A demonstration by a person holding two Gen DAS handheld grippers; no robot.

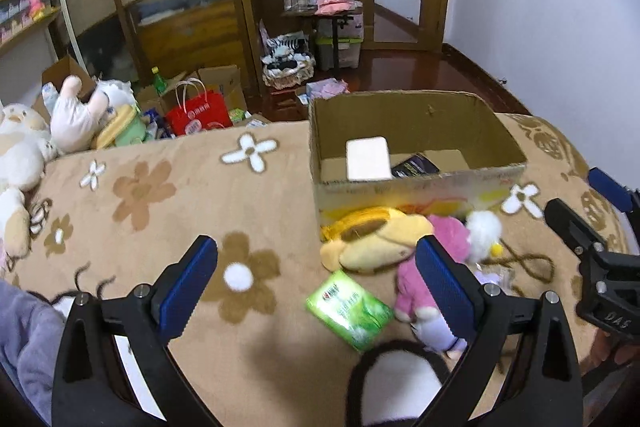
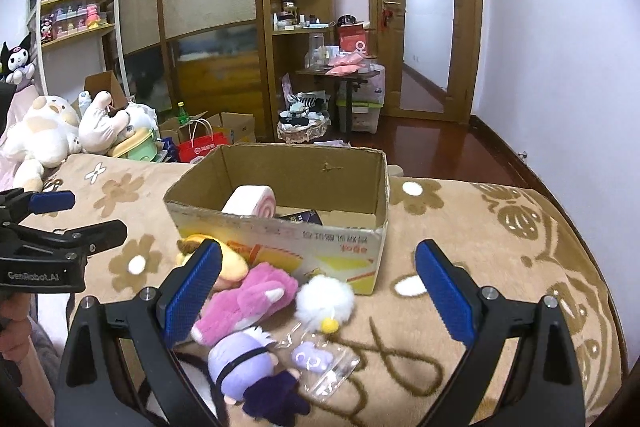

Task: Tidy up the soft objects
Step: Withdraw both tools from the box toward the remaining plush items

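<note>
An open cardboard box (image 1: pixel 416 183) (image 2: pixel 280 239) stands on the flowered blanket and holds a white-and-pink roll cushion (image 2: pixel 250 203) (image 1: pixel 368 159) and a dark packet (image 1: pixel 414 165). In front of it lie a yellow plush (image 1: pixel 372 239), a pink plush (image 2: pixel 248 299) (image 1: pixel 452 239), a white pompom (image 2: pixel 325 297) (image 1: pixel 484 227), a purple doll (image 2: pixel 244 355) and a green tissue pack (image 1: pixel 350 309). My left gripper (image 1: pixel 316 287) is open and empty above the blanket. My right gripper (image 2: pixel 318 291) is open and empty above the pink plush and pompom.
Large white plush toys (image 1: pixel 24 147) (image 2: pixel 44 131) lie at the blanket's far left. A clear plastic bag with a purple charm (image 2: pixel 320 359) lies by the doll. A black-and-white plush (image 1: pixel 396 383) lies at the near edge. Beyond the bed are boxes, a red bag (image 1: pixel 198 115) and wardrobes.
</note>
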